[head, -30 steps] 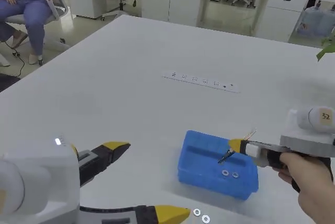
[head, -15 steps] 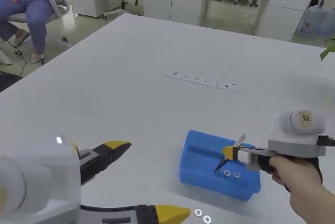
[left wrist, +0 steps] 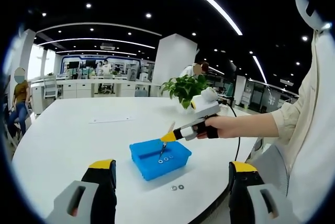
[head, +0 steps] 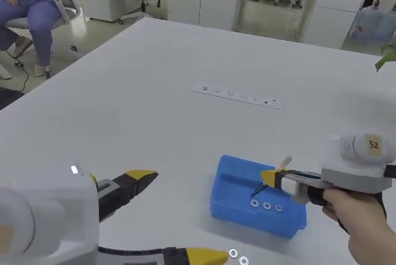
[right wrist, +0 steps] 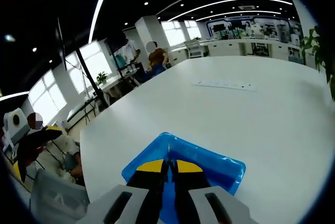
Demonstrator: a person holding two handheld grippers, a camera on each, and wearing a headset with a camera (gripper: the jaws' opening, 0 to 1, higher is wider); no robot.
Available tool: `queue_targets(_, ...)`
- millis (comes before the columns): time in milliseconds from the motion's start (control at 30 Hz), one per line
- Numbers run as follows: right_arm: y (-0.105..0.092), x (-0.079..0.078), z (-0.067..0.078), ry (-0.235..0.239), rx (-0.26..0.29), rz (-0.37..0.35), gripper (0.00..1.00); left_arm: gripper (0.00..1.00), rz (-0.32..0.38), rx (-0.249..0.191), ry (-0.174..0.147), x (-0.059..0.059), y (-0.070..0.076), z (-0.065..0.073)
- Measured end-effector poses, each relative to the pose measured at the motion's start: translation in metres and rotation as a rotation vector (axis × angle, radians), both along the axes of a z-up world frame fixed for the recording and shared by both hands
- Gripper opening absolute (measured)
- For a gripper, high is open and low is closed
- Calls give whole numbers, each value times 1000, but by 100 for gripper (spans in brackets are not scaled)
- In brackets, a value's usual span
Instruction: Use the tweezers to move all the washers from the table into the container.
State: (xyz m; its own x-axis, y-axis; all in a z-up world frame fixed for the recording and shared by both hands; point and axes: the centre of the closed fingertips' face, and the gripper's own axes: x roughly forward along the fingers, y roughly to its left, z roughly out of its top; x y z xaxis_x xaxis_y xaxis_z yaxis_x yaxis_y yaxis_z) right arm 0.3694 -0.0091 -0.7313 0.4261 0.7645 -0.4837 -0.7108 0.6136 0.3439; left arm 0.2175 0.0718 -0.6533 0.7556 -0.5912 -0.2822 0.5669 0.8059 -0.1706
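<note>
Tweezers [head: 258, 189], clamped in the tightly closed right gripper [head: 271, 177], angle down into the blue container [head: 241, 214] at lower right to drop washers [head: 266, 205]; left gripper [head: 189, 215] hangs wide open, empty.

R grey gripper [head: 270, 177] w/ yellow jaw tips, in person's hand [head: 362, 218], jaws pinched on thin dark tweezers [head: 258, 189], pointing down-left; L matching gripper [head: 178, 215] low, jaws wide apart

My right fingers [right wrist: 152, 167] cover the near part of the blue container [right wrist: 209, 161], hiding the washers [head: 266, 205] in it. In the head view the tweezers [head: 257, 189] end in a tip too small to tell whether it grips anything, and the bottom edge cuts off the lower of my left fingers [head: 201, 256].
</note>
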Motion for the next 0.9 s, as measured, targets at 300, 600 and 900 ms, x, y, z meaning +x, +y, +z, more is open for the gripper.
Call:
queue_targets(300, -1, -12, 27, -23, 104, -5, 2, 91, -19, 8, 6, -1, -4, -2)
queue_targets(600, 2, -35, 31, 15, 157, 40, 2, 91, -28, 13, 8, -1, -6, -2)
queue_targets(900, 4, -60, 5, 95, 126, 104, 2, 90, -30, 14, 12, -2, -5, -3)
